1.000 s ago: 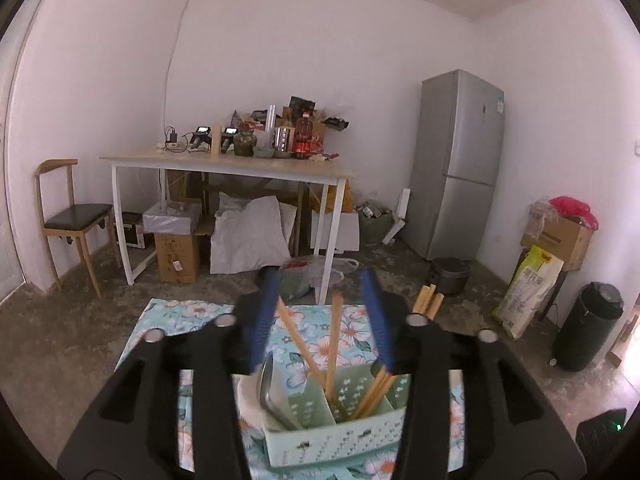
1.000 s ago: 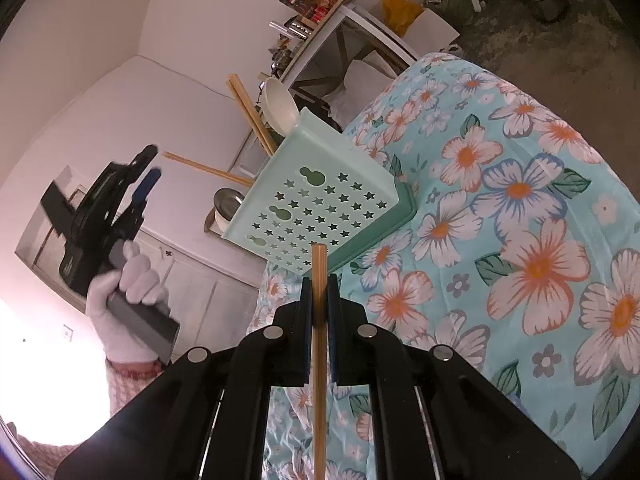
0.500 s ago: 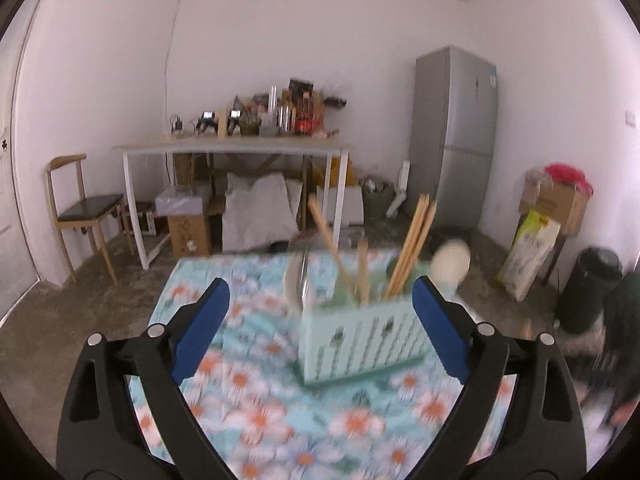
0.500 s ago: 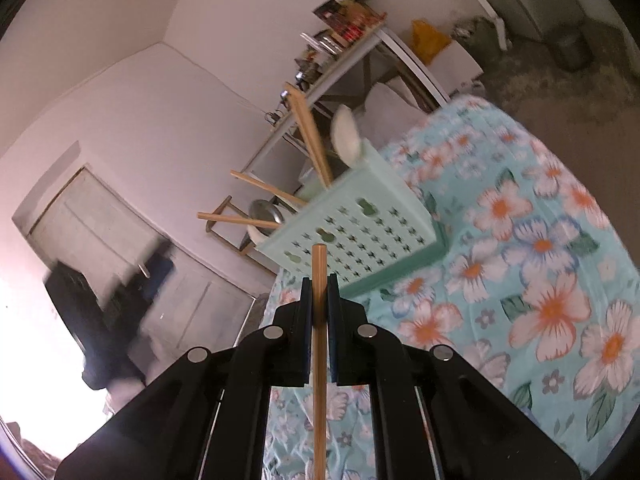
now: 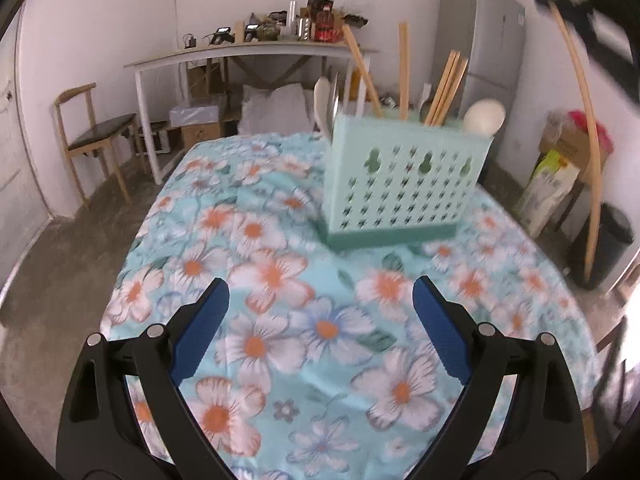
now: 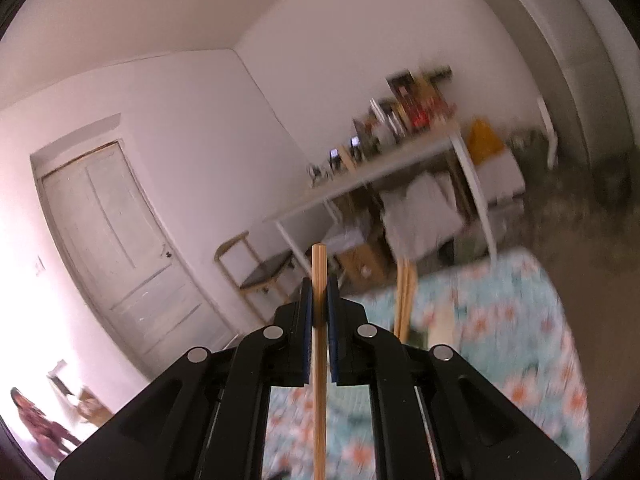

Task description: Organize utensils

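Note:
A mint green perforated utensil holder (image 5: 404, 184) stands on the floral tablecloth (image 5: 280, 280). It holds several wooden chopsticks (image 5: 444, 84), a white spoon (image 5: 484, 116) and a metal utensil (image 5: 330, 100). My left gripper (image 5: 320, 320) is open and empty, low over the cloth in front of the holder. My right gripper (image 6: 319, 292) is shut on a single wooden chopstick (image 6: 319, 360); it shows blurred at the upper right of the left wrist view (image 5: 592, 24), above and right of the holder, with the chopstick (image 5: 588, 140) hanging down.
A white table (image 5: 248, 52) with clutter stands against the far wall, with a wooden chair (image 5: 92, 132) to its left and a grey fridge (image 5: 480, 40) to its right. Boxes, bags and a black bin (image 5: 612, 240) sit at the right. A white door (image 6: 116, 252) is at the left.
My left gripper has opened wide and pulled back and down from above the holder. My right gripper has swung up with the chopstick; the holder has dropped out of its view.

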`<state>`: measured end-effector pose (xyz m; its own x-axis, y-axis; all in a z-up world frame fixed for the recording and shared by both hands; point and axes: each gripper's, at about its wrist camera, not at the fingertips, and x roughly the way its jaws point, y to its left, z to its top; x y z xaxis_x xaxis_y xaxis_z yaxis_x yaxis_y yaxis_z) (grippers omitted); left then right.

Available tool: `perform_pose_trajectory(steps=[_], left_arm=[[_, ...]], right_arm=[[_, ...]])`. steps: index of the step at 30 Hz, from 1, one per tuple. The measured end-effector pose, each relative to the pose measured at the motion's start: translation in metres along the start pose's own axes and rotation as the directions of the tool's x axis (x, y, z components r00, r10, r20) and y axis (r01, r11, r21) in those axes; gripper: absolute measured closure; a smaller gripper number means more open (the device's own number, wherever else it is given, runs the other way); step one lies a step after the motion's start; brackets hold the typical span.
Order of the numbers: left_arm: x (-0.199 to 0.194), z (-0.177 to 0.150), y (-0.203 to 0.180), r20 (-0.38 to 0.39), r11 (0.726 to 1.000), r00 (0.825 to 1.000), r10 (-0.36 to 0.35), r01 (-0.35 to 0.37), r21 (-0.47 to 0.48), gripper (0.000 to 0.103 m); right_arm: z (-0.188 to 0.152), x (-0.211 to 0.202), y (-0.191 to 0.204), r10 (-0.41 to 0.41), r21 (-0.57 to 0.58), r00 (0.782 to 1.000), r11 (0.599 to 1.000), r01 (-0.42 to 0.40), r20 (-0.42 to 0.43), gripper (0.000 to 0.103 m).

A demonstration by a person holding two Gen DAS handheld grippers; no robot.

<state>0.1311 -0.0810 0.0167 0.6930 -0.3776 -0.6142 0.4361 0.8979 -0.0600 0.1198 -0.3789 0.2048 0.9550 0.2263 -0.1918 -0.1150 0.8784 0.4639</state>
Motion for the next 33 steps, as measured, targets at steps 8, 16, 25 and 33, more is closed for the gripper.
perform_pose_trajectory(steps=[8,16,25,33], left_arm=[[0.009,-0.005,0.009,-0.002,0.997,0.998,0.060,-0.060,-0.044,0.012],[0.018,-0.007,0.017,-0.007,0.993,0.997,0.071,-0.072,-0.093,0.010],[0.021,-0.006,0.024,-0.001,0.988,0.996,0.091,-0.090,-0.127,0.010],[0.006,-0.001,0.025,0.035,0.984,0.994,0.108,-0.102,-0.147,0.009]], right_arm=[[0.050,0.040,0.029,0.016,-0.105,0.987,0.994,0.001,0.161,0.096],[0.035,0.098,0.031,-0.051,-0.167,0.976,0.982,0.087,0.210,0.096],[-0.012,0.133,0.014,-0.162,-0.240,0.981,0.953,0.184,0.109,0.094],[-0.014,0.083,0.011,-0.174,-0.217,0.976,0.955,0.200,0.134,0.056]])
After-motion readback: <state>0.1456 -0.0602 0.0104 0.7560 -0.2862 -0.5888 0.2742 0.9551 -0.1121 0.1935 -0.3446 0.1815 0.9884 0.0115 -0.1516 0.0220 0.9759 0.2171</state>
